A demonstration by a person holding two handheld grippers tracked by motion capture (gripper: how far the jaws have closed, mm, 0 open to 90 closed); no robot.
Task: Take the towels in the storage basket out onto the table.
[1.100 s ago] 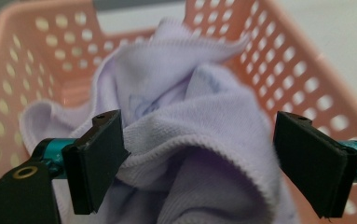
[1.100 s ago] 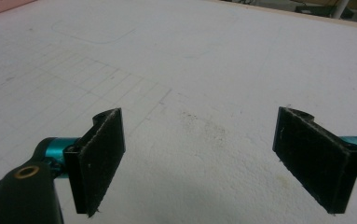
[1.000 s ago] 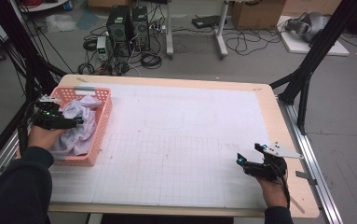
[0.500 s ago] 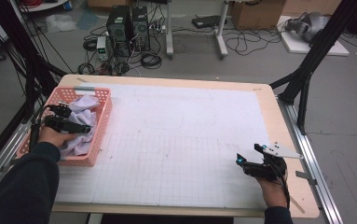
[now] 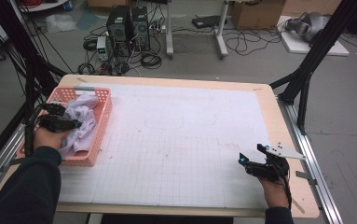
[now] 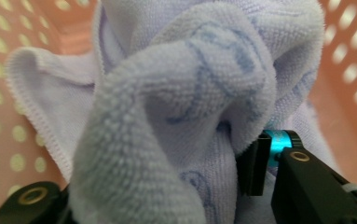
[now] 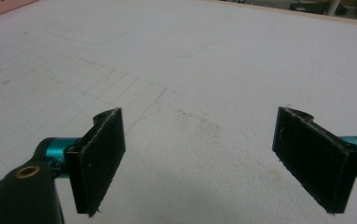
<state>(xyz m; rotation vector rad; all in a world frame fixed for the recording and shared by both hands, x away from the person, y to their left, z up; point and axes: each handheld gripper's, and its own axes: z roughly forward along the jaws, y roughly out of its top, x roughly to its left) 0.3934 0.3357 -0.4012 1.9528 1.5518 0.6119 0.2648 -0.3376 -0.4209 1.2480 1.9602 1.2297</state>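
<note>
A lavender towel (image 5: 85,106) lies crumpled in a pink perforated basket (image 5: 102,125) at the table's left edge. My left gripper (image 5: 75,124) reaches into the basket from the near side. Its jaws have just been closing, and a thick fold of the towel (image 6: 185,93) bulges up between them. One black pad (image 6: 255,164) presses against the fold, while the cloth hides the other pad. The basket wall (image 6: 8,70) surrounds the towel. My right gripper (image 5: 250,155) rests low over the white mat near the front right corner, open (image 7: 213,158), with nothing between its pads.
A white gridded mat (image 5: 181,140) covers the wooden table (image 5: 267,93). A black frame leg (image 5: 306,79) stands off the far right corner. Computer boxes and cables (image 5: 129,28) sit on the floor beyond the table.
The left hand has shifted slightly toward the far side inside the basket, down into the towel. The right hand has stayed where it was.
</note>
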